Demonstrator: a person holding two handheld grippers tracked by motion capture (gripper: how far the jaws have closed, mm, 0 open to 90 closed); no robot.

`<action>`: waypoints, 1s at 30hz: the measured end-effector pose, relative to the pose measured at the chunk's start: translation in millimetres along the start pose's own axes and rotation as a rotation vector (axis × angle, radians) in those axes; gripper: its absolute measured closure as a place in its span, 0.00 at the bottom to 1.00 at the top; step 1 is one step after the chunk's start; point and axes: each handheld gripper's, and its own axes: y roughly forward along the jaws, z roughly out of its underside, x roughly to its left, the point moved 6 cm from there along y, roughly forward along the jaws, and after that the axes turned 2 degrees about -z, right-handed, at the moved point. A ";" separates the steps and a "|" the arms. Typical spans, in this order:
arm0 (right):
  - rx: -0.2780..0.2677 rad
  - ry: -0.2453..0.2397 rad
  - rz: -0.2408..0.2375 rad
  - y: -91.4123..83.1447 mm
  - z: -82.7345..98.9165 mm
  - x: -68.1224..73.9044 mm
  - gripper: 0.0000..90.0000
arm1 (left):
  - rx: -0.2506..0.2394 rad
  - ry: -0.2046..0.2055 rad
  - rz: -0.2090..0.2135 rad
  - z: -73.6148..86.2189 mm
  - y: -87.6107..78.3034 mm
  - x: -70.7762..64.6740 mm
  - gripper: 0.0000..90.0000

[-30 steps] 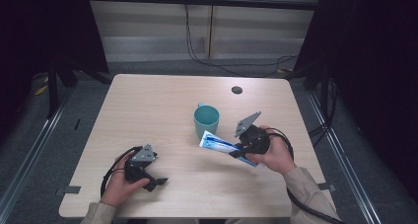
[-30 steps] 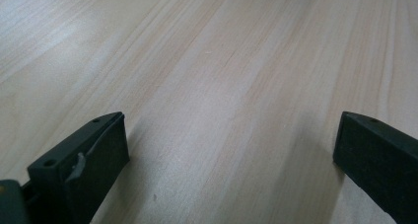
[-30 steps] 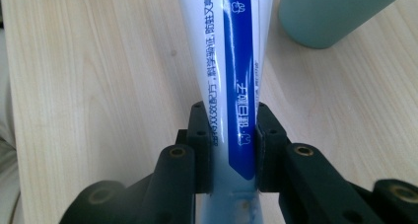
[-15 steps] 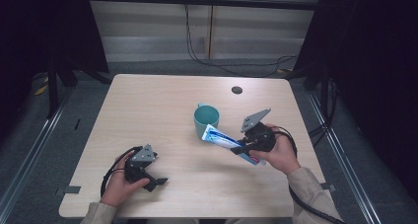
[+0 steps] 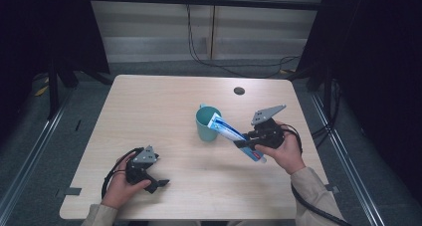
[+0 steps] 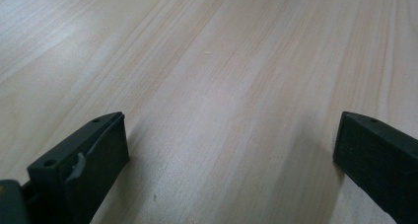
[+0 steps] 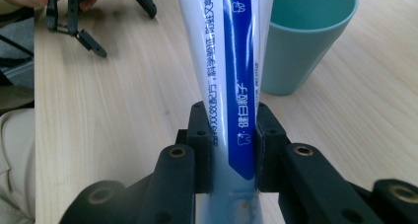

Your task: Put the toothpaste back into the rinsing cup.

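Covering most of the high view is a pale wood-grain table [image 5: 164, 116], rectangular with rounded corners, with a small dark round spot [image 5: 239, 90] near its far edge. Around it: grey floor, black drapes on both sides, a pale panelled wall at the back with cables [image 5: 199, 56] hanging down and running along the floor. Metal rails run along the floor left and right of the table.

Right gripper [image 5: 249, 142] is clenched on a white and blue toothpaste tube [image 5: 234, 134], held off the table and tilted, far end resting at the rim of a teal cup [image 5: 205, 124] that stands upright mid-table. Left gripper [image 5: 160, 183] sits on the near left part of the table, well apart from cup and tube, hand [image 5: 119, 186] around it.

Right gripper view gives what the high view cannot: both pads pressed flat against the tube's [image 7: 231, 76] sides near its crimped end, printed characters on the blue stripe, cup [image 7: 305, 36] just beyond and right of the tube, empty as far as seen. Left gripper [image 7: 93, 17] is far off at top left there, jaws apart.

Left gripper view: two black jaws spread wide over bare wood [image 6: 222, 76], nothing between them, so released.
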 end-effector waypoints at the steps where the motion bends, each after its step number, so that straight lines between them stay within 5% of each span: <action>1: -0.009 0.002 0.003 -1.0 -0.8 -0.9 0.82 | -0.001 -0.002 0.000 0.0 0.1 -0.1 0.00; 30: -0.252 0.118 0.106 -13.4 -22.3 -23.0 0.82 | -0.003 -0.001 -0.001 -0.1 0.2 0.0 0.00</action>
